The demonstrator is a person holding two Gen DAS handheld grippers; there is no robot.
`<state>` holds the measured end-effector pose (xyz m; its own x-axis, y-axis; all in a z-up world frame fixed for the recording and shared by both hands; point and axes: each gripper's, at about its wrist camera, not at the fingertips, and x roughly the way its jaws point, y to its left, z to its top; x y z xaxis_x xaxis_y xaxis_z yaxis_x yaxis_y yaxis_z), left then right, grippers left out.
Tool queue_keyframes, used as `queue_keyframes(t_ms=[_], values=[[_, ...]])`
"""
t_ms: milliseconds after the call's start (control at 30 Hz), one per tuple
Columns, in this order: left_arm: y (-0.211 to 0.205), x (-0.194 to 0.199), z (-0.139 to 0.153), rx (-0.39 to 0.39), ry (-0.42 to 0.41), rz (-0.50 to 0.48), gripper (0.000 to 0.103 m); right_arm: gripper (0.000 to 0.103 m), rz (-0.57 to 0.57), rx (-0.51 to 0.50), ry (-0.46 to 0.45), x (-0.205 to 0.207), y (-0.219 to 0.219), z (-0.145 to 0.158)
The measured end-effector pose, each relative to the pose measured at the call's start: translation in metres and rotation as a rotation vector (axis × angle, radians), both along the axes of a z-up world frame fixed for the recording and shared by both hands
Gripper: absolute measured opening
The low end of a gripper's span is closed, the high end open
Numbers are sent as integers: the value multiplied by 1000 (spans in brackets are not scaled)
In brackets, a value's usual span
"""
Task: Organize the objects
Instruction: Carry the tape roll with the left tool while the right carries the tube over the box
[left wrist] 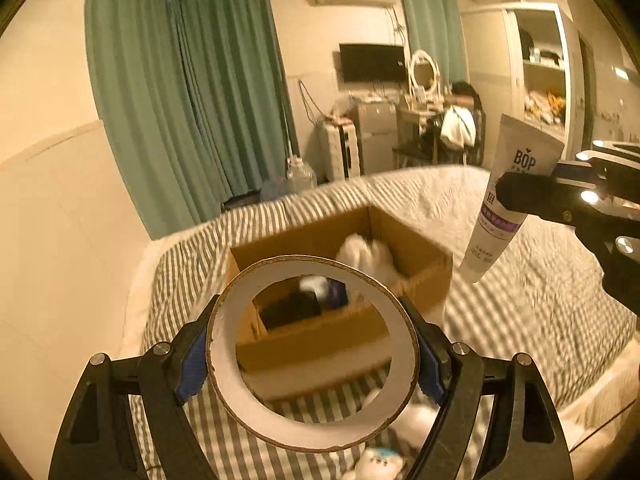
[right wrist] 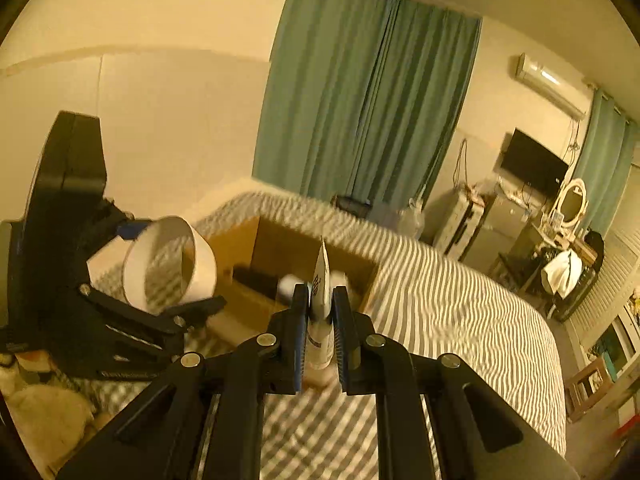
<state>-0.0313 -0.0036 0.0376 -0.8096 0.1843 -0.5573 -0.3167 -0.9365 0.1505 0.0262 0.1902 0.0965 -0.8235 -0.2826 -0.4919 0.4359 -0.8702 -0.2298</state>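
A wide cardboard ring [left wrist: 314, 354], white on its inner wall and brown at the rim, is clamped by the left claw [left wrist: 312, 364]; the blue pads [left wrist: 191, 364] are pressed against its two outer sides, so the claw is spread wide around it. The ring is held in the air above a bed [left wrist: 500, 280] covered with a grey and white striped sheet. Through the ring's opening part of an open cardboard box [left wrist: 416, 248] is seen.

A white tube [left wrist: 506, 200] with dark lettering and a purple band is gripped by the right claw [right wrist: 320, 322], which is closed tightly on the tube's flat body. The tube is held tilted, with its crimped end up and its narrower end down, above the bed and to the right of the box in the left wrist view. In the right wrist view the tube [right wrist: 320, 316] is seen edge-on between the two fingers [right wrist: 298, 332], with the box [right wrist: 280, 256] lying beyond it.

The box rests on the bed with its flaps open. Something white and fluffy and some dark items are seen inside, but they are too blurred to be told apart. A white soft toy [left wrist: 380, 462] lies on the sheet below the ring.

Green curtains [left wrist: 180, 100] hang behind the bed.
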Motion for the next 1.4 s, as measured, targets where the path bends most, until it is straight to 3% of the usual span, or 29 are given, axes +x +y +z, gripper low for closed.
queue_keyframes(t_ms=[100,267,400,567,933,1233,1400], values=[[-13,-14,29,34,14,19,84,12,3,-30,43,-9,-4,26],[-25,-41,45,79,22,56,84,12,15,-56,60,-34,-11,52],[-29,-74,51,90,-1,76,84,12,25,-86,37,-64,-16,56],[-36,-113,41,82,-42,115,84,12,27,-98,-28,-108,-22,38],[-34,-169,-35,35,-209,121,84,12,67,-98,-231,-176,-36,-40],[-34,-161,-35,-3,-201,65,84,12,100,-121,-325,-205,-40,-77],[-35,-167,-41,-26,-256,53,85,12,124,-117,-343,-215,-38,-83]])
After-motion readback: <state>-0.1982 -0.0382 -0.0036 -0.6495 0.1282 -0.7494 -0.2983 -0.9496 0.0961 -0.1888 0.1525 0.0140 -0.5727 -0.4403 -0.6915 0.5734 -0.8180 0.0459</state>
